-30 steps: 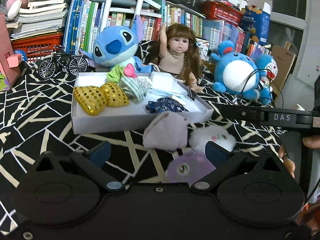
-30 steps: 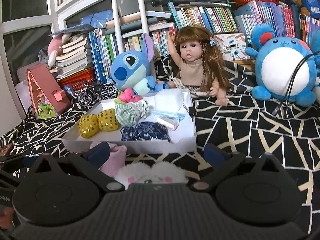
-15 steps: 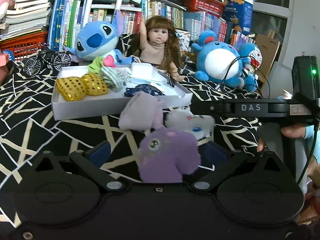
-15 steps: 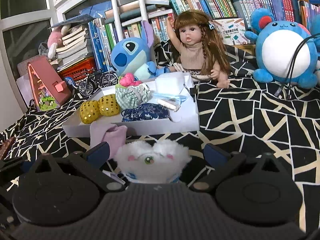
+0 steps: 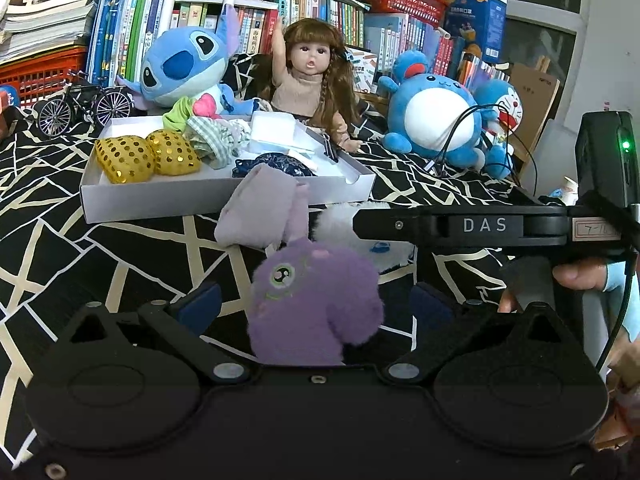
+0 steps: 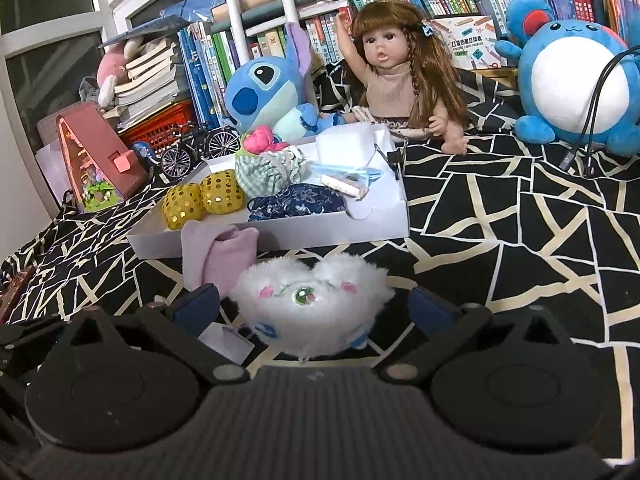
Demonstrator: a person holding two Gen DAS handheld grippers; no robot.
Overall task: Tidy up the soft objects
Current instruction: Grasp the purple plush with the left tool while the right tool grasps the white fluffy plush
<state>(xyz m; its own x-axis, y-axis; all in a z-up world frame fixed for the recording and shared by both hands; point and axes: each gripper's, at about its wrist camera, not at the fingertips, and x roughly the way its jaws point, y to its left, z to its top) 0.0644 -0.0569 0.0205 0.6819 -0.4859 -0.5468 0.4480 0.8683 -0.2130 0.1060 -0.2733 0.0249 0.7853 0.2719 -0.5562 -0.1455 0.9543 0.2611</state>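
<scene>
**Both grippers poised over plush toys, nothing grasped**

The left gripper (image 5: 316,308) stood with its jaws spread wide around a fuzzy purple plush toy with a green embroidered eye (image 5: 314,304), and neither blue pad touched the fur. The right gripper (image 6: 316,312) was likewise spread, its pads either side of a fluffy white plush toy with pink cheeks (image 6: 312,304) lying on the black cloth with cream lines (image 6: 520,248). Both toys lay just in front of the shallow white cardboard tray (image 5: 224,200), with a folded pale pink cloth (image 5: 260,208) resting against the tray's near wall.

The tray already held two gold sequinned pouches (image 5: 148,156), a green checked fabric bundle (image 5: 212,140) and a dark blue patterned cloth (image 5: 276,162), leaving little bare floor.

The risks looked plain. Long pile compresses, so a shallow close might catch only fur and let a toy slip on the lift. The two grippers sat near each other, and moving both at once could make them collide. The pink cloth could be dragged along by a low sweep, and a toy dropped onto the crowded tray might roll off its low rim.
</scene>
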